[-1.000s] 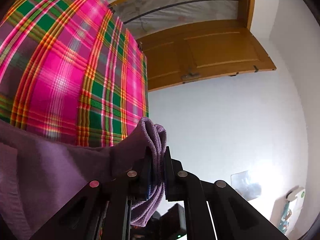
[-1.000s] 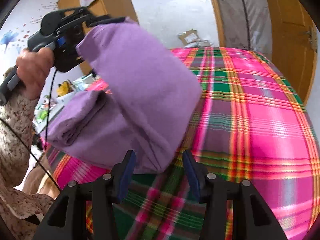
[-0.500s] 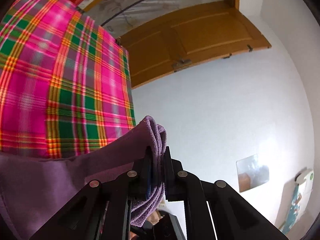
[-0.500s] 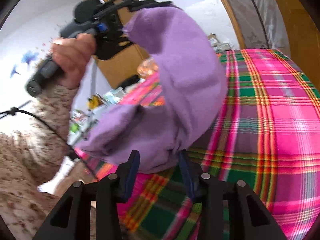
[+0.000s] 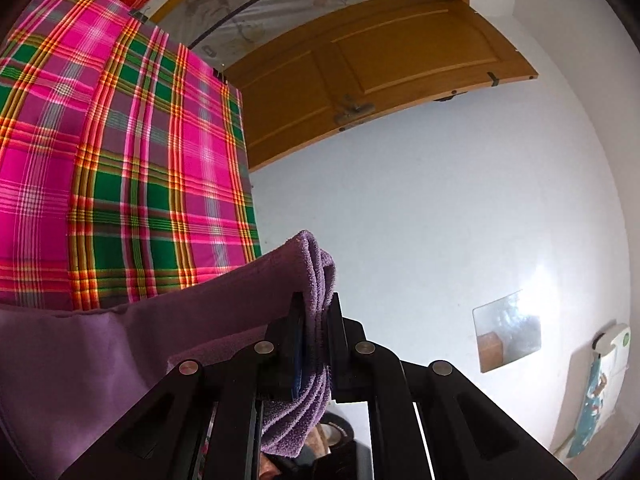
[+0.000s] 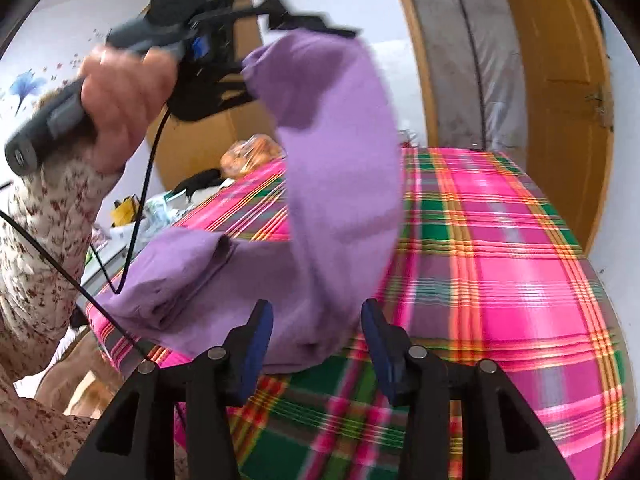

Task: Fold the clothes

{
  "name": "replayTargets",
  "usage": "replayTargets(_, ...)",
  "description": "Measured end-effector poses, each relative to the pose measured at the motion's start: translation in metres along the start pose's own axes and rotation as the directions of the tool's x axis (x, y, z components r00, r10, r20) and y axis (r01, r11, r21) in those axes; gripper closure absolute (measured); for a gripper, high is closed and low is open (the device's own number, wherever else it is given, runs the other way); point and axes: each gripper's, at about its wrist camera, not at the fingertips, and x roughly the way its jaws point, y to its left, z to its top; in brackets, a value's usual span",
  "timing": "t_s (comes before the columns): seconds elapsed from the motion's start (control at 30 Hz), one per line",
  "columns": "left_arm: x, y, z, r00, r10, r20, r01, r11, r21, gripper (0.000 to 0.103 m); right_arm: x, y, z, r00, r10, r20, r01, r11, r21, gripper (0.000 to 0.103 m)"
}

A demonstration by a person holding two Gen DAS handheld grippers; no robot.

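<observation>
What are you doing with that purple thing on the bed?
A person is folding a purple garment on a bed with a pink plaid cover. The left tool is shut on one edge of the garment and holds it up in the air, while the rest lies bunched on the cover. The right tool is open, close to the hanging cloth's lower end.

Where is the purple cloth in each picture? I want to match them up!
Left wrist view: the purple cloth fills the lower left, its bunched edge pinched in the left gripper.
Right wrist view: the same cloth hangs in the middle, lifted at the top and draping down ahead of the open right gripper.
Shared landmark: the plaid bedspread.
</observation>
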Motion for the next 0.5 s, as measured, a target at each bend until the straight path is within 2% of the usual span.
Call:
replayTargets(0.13, 0.001, -0.002, -0.003, 1.0, -0.003, -0.003, 0.003, 1.0, -0.003, 0.094, 0.021, 0.015, 0.001, 0.996, -0.084, -0.027, 0.084, 0.996, -0.011, 0.056)
replayTargets(0.23, 0.002, -0.003, -0.004, 1.0, -0.008, -0.004, 0.008, 1.0, -0.003, 0.094, 0.03, 0.013, -0.002, 0.985, -0.152, -0.077, 0.156, 0.987, 0.044, 0.056)
replayTargets(0.33, -0.002, -0.002, -0.005, 1.0, -0.015, 0.002, 0.015, 1.0, 0.001, 0.094, 0.038, 0.004, -0.005, 0.976, -0.189, -0.11, 0.201, 0.973, 0.111, 0.064)
replayTargets(0.4, -0.008, 0.0, -0.007, 1.0, -0.015, 0.01, 0.015, 1.0, -0.002, 0.094, 0.037, -0.003, -0.005, 0.97, -0.218, -0.107, 0.232, 0.963, 0.141, 0.067)
replayTargets(0.5, -0.016, 0.007, -0.009, 1.0, -0.013, 0.026, 0.014, 1.0, -0.016, 0.094, 0.03, -0.007, -0.008, 0.968, -0.234, -0.086, 0.246, 0.955, 0.163, 0.078)
